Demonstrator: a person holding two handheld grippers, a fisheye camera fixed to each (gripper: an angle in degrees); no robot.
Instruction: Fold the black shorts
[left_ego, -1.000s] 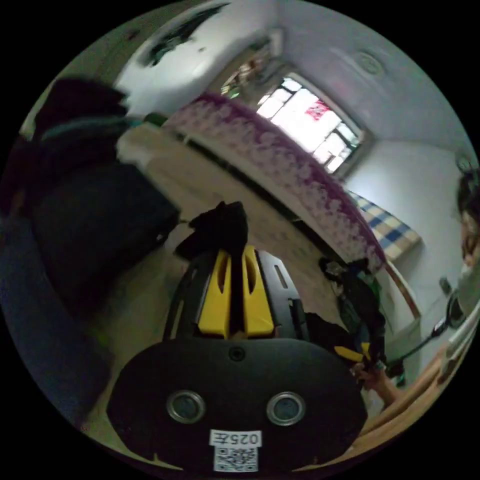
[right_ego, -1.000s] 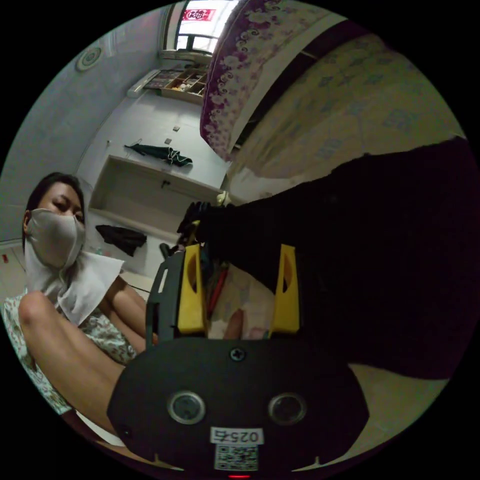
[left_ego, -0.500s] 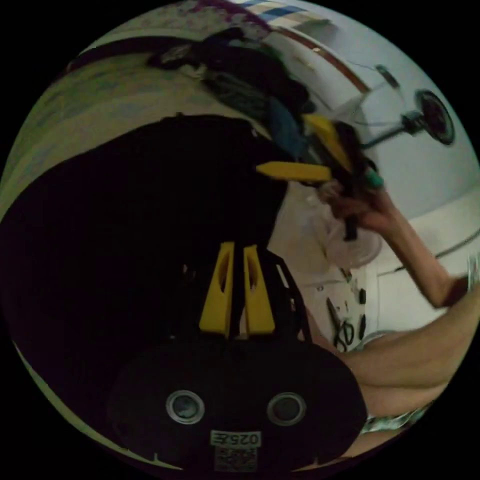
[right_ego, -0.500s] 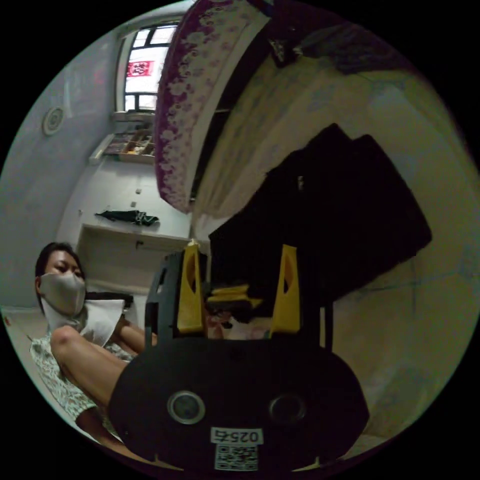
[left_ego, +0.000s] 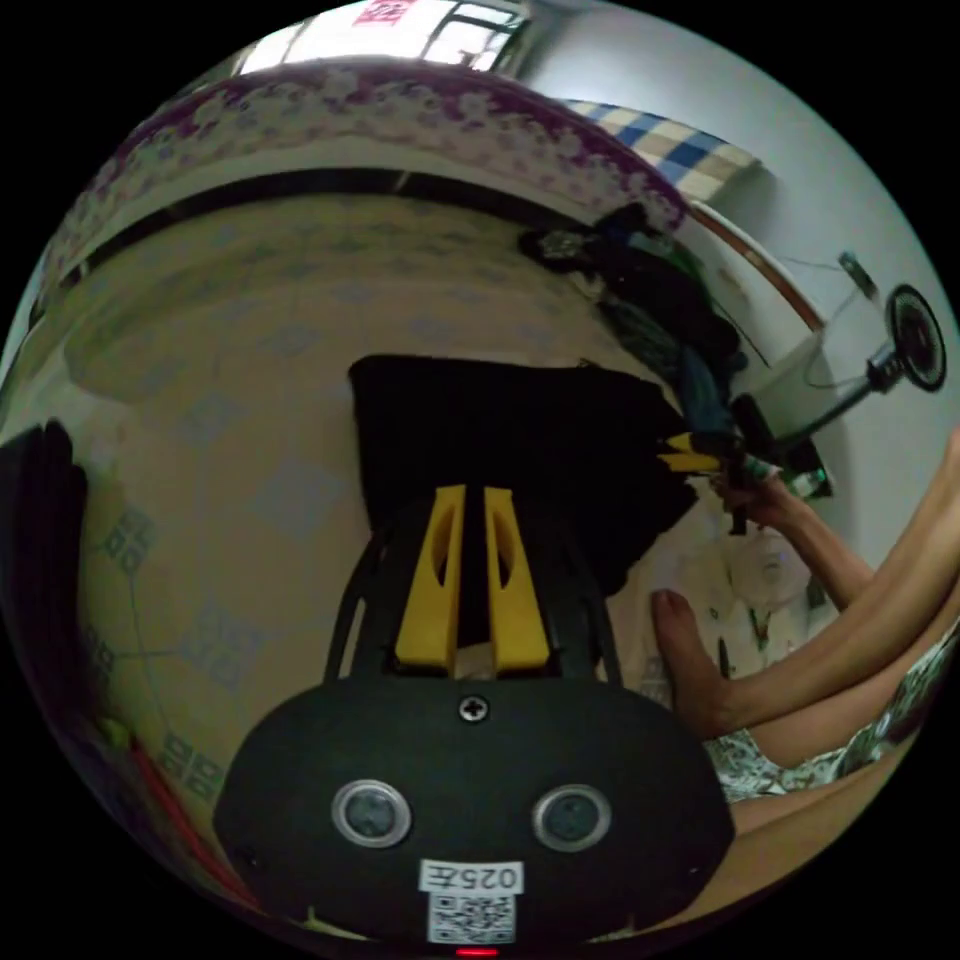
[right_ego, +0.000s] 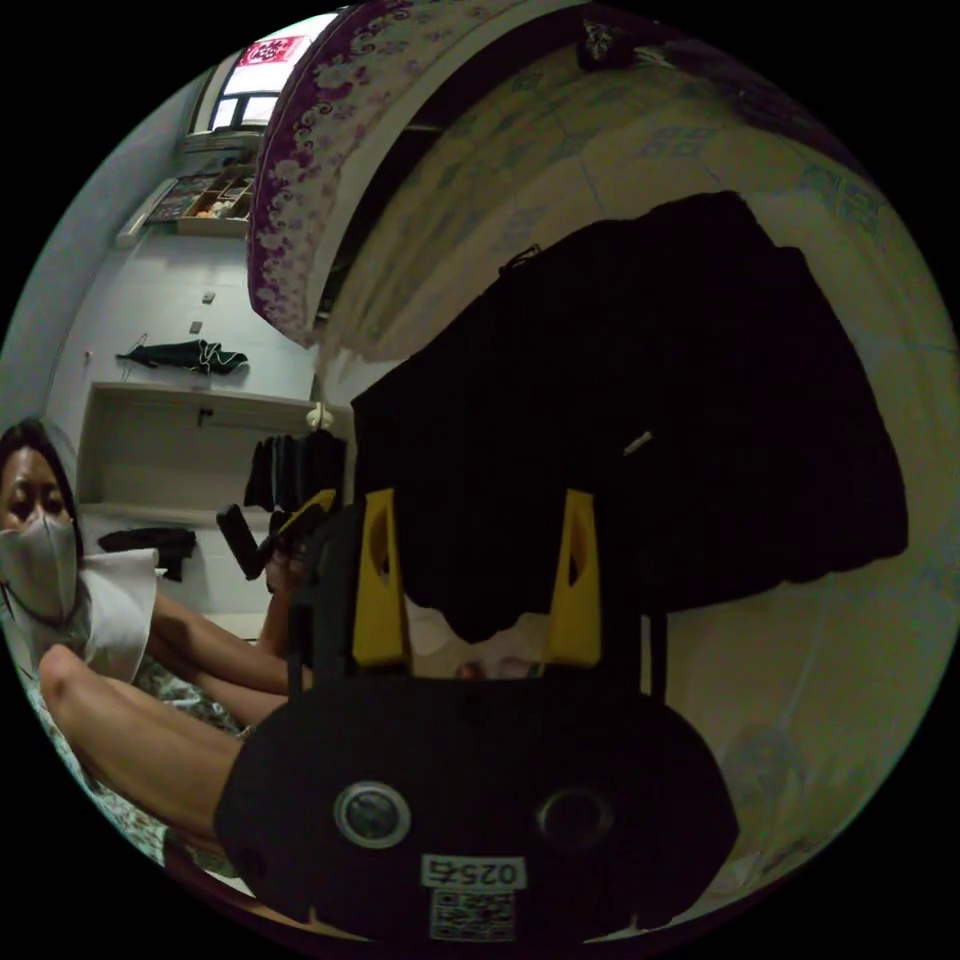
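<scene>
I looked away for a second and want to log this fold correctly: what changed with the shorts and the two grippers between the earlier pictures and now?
A second ago the left gripper pinched a raised bunch of the black shorts; now its nearly closed jaws hold nothing and the shorts lie flat on the patterned mat. The right gripper stayed open throughout, near the shorts' edge. The clothes pile stays put.

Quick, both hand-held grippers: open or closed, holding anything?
Left hand-held gripper: closed, nothing visibly held.
Right hand-held gripper: open, empty, at the black shorts edge.
</scene>
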